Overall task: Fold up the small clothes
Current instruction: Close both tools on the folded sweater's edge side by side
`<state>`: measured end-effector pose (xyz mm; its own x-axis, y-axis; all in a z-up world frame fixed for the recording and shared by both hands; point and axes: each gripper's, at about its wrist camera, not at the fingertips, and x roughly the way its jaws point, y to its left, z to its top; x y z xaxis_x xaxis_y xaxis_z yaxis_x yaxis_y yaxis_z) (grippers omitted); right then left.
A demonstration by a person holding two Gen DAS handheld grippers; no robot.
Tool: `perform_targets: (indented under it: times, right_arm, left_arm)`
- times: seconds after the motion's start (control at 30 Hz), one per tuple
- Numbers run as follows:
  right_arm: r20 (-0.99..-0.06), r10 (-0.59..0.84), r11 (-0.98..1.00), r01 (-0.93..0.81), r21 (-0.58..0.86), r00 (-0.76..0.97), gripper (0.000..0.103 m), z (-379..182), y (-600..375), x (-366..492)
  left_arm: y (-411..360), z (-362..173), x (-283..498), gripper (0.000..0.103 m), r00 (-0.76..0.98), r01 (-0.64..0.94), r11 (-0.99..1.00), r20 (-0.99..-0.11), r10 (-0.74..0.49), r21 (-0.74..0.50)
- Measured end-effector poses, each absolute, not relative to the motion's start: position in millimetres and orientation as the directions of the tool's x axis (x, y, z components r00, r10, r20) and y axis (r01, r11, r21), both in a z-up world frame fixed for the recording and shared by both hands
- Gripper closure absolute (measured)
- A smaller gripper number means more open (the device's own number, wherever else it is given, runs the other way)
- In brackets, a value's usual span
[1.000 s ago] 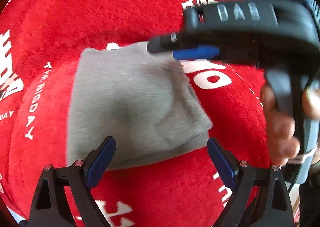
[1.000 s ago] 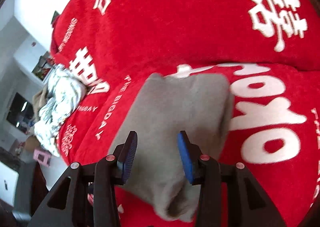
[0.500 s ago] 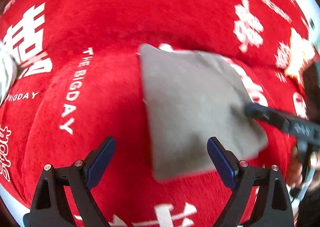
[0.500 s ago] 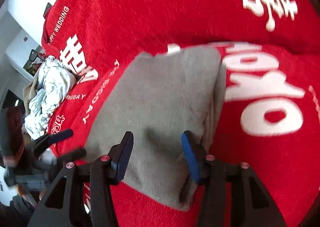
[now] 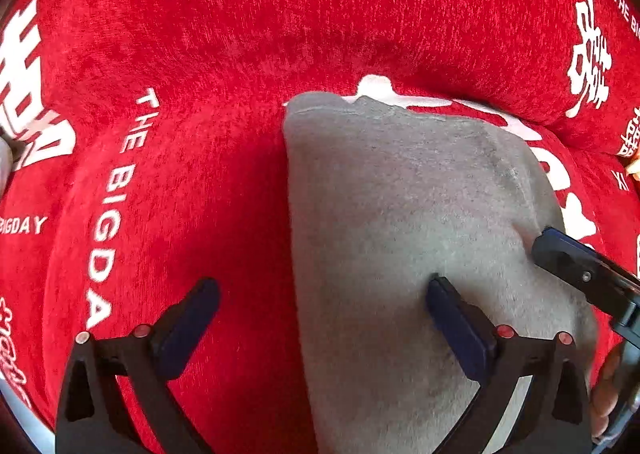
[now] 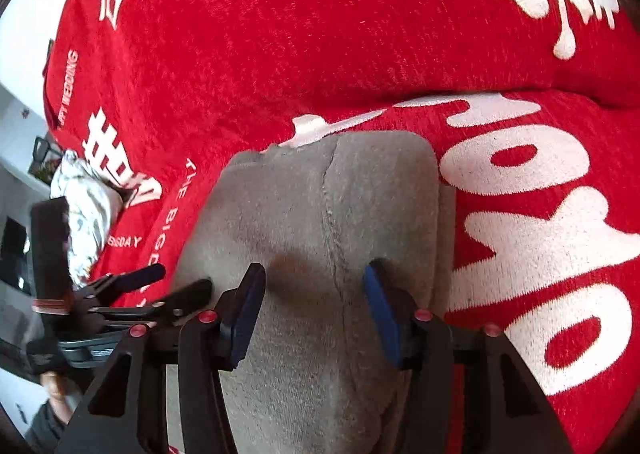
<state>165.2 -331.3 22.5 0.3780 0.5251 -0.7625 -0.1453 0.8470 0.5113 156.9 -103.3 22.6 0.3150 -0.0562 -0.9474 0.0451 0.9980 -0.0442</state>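
A: Grey folded garment [image 5: 420,238] lies on the red printed cover [image 5: 240,33], long axis running away from both claws.

B: Left gripper [image 5: 324,318], jaws just widened, straddles its left edge. Right gripper [image 6: 314,310], half spread, hovers over the middle, gripping nothing.

Your red blanket [image 5: 224,65], printed with white lettering, carries the folded grey garment [image 5: 404,221]; a crumpled patterned cloth [image 6: 82,213] lies at nine o'clock.
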Motion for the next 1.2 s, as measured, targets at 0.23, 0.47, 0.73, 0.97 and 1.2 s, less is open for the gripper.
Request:
perform_targets:
  times: [0.23, 0.47, 0.73, 0.97, 1.2]
  right_arm:
    - [-0.771, 0.442, 0.888, -0.106, 0.447, 0.458, 0.022, 51.3, -349.9, 142.3]
    - [-0.756, 0.464, 0.868, -0.065, 0.493, 0.461, 0.022, 48.0, -389.5, 103.9]
    - [-0.707, 0.579, 0.762, 0.037, 0.646, 0.405, 0.022, 4.5, -385.8, 121.6]
    - [-0.717, 0.579, 0.781, -0.013, 0.624, 0.388, 0.055, -8.1, -356.5, 136.2]
    - [-0.743, 0.542, 0.823, -0.068, 0.564, 0.393, 0.062, 2.4, -346.7, 136.1]
  left_arm:
    - [-80.1, 51.2, 140.0, 0.000, 0.329, 0.064, 0.988, -0.932, -0.151, -0.138]
    - [-44.4, 44.9, 116.6, 0.000, 0.292, 0.052, 0.953, -0.908, -0.301, -0.299]
    - [-81.0, 18.5, 125.3, 0.003, 0.192, 0.048, 0.905, -0.885, -0.424, -0.423]
    - [-106.9, 14.7, 136.8, 0.026, 0.220, 0.094, 0.926, -0.899, -0.379, -0.367]
    - [-116.7, 26.8, 128.9, 0.040, 0.286, 0.157, 0.946, -0.903, -0.319, -0.284]
